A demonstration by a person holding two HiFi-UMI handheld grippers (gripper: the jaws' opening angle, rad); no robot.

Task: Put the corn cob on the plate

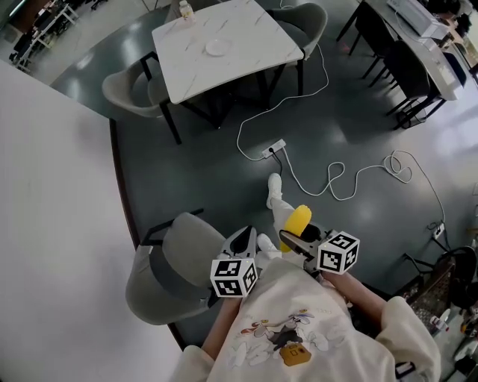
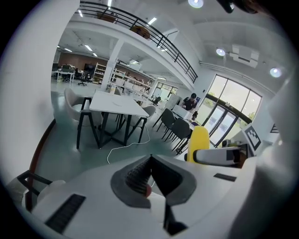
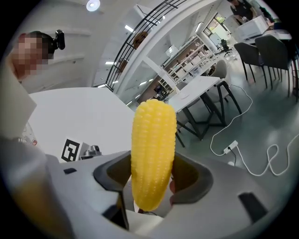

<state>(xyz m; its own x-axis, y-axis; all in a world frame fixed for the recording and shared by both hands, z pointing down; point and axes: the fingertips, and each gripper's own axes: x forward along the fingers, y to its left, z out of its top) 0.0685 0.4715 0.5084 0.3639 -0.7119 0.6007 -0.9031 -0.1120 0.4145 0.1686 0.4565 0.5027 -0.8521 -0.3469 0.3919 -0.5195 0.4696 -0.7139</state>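
Well short of the white table point(image 1: 246, 56), the right gripper point(image 3: 150, 184) clamps the corn cob point(image 3: 153, 149); the left gripper point(image 2: 150, 179) is closed on nothing. The plate point(image 1: 217, 48) sits mid-tabletop, so carrying and placing remain

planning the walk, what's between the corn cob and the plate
Head view: grey floor with a white cable and power strip lies between corn cob and plate.

The table point(image 1: 258, 46) was mostly bare around the plate point(image 1: 217, 48), with a bottle point(image 1: 184, 10) at its far corner. Chairs point(image 1: 128, 91) flanked it, and a cable point(image 1: 300, 95) crossed the open floor on its near side.
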